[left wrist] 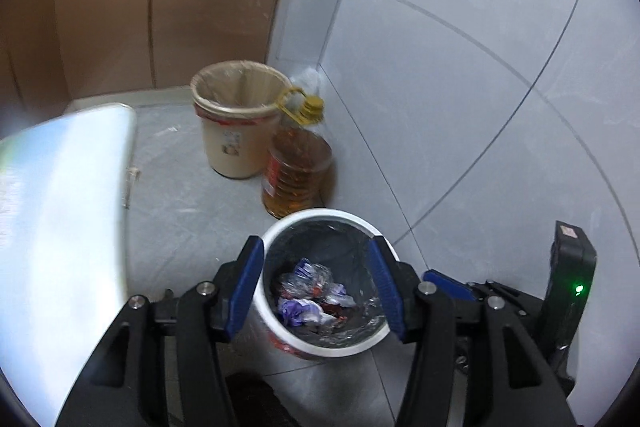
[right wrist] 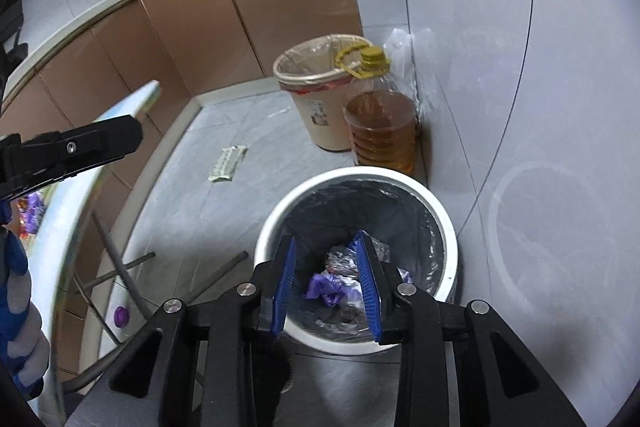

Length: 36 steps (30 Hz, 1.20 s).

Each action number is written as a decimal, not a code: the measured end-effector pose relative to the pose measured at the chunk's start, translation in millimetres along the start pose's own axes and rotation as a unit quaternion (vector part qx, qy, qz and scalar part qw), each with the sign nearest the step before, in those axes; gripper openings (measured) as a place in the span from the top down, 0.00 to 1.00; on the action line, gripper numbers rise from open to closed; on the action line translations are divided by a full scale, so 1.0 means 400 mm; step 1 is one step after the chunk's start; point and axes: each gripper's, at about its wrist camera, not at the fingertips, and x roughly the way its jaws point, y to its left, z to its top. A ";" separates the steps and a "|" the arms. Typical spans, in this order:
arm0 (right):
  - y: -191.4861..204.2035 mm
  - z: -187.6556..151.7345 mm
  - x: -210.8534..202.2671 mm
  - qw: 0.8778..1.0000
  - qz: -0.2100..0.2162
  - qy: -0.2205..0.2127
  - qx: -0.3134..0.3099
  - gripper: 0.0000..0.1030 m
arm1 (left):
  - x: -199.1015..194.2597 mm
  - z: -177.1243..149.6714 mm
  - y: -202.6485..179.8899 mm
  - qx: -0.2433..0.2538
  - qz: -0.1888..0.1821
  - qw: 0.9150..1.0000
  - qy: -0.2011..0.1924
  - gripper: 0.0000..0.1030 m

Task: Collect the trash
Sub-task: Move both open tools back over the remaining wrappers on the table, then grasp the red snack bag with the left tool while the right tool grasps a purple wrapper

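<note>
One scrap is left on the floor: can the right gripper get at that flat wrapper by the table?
Probably yes. The wrapper lies alone on bare floor, nothing on it. The right gripper, open and empty over the white bin, must swing left past the table edge.

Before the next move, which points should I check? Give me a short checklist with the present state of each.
1. Left claw empty: ok, open, nothing between the fingers.
2. Right claw empty: ok, open, nothing held.
3. Both claws above the white bin: ok.
4. Trash already in the bin: ok, purple wrappers lie on the dark liner.
5. Trash left on the floor: not ok, a flat wrapper lies near the cabinets.
6. More trash on the table: cannot tell, blurred.
</note>
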 end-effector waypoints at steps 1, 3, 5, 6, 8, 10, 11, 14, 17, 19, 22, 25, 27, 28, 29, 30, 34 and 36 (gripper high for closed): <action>0.013 -0.001 -0.016 1.000 0.004 -0.004 -0.004 0.69 | -0.020 0.001 0.010 -0.002 0.005 1.000 -0.007 0.49; 0.058 0.006 -0.054 1.000 0.012 -0.015 -0.019 0.67 | -0.079 0.000 0.045 -0.009 0.019 1.000 -0.023 0.49; 0.104 0.015 -0.082 0.999 0.020 -0.025 -0.035 0.64 | -0.147 -0.004 0.090 -0.019 0.035 0.998 -0.041 0.49; 0.131 0.019 -0.099 0.998 0.025 -0.030 -0.044 0.63 | -0.179 -0.008 0.111 -0.024 0.042 0.998 -0.048 0.49; 0.200 0.027 -0.138 0.996 0.038 -0.043 -0.065 0.60 | -0.231 -0.016 0.146 -0.030 0.053 0.996 -0.061 0.49; 0.257 0.030 -0.165 0.994 0.048 -0.050 -0.082 0.58 | -0.288 -0.027 0.183 -0.036 0.066 0.994 -0.073 0.49; 0.287 0.031 -0.179 0.993 0.054 -0.052 -0.089 0.56 | -0.313 -0.034 0.202 -0.040 0.071 0.994 -0.079 0.45; 0.371 0.030 -0.219 0.990 0.076 -0.057 -0.108 0.50 | -0.398 -0.061 0.272 -0.055 0.092 0.989 -0.100 0.37; 0.464 0.021 -0.244 0.985 0.091 -0.056 -0.135 0.46 | -0.465 -0.090 0.348 -0.071 0.111 0.985 -0.114 0.36; 0.533 0.016 -0.251 0.981 0.105 -0.052 -0.155 0.43 | -0.513 -0.114 0.416 -0.088 0.129 0.980 -0.122 0.36; 0.634 0.009 -0.251 0.974 0.126 -0.044 -0.182 0.38 | -0.555 -0.145 0.499 -0.103 0.159 0.973 -0.129 0.35; 0.733 -0.003 -0.233 0.966 0.149 -0.031 -0.207 0.35 | -0.594 -0.182 0.599 -0.120 0.193 0.965 -0.128 0.34; 0.797 -0.013 -0.211 0.962 0.157 -0.024 -0.223 0.33 | -0.611 -0.202 0.660 -0.130 0.214 0.960 -0.127 0.34; 0.827 -0.017 -0.196 0.960 0.162 -0.019 -0.229 0.32 | -0.615 -0.209 0.693 -0.136 0.223 0.957 -0.125 0.33; 0.860 -0.021 -0.180 0.957 0.168 -0.014 -0.235 0.31 | -0.618 -0.218 0.730 -0.143 0.232 0.954 -0.123 0.32; 0.883 -0.024 -0.167 0.956 0.172 -0.009 -0.238 0.31 | -0.618 -0.223 0.751 -0.148 0.236 0.953 -0.122 0.31; 0.983 -0.028 -0.093 0.951 0.183 0.008 -0.250 0.27 | -0.606 -0.240 0.851 -0.166 0.253 0.946 -0.112 0.30; 1.020 -0.025 -0.053 0.951 0.187 0.018 -0.248 0.27 | -0.585 -0.237 0.899 -0.176 0.260 0.944 -0.103 0.30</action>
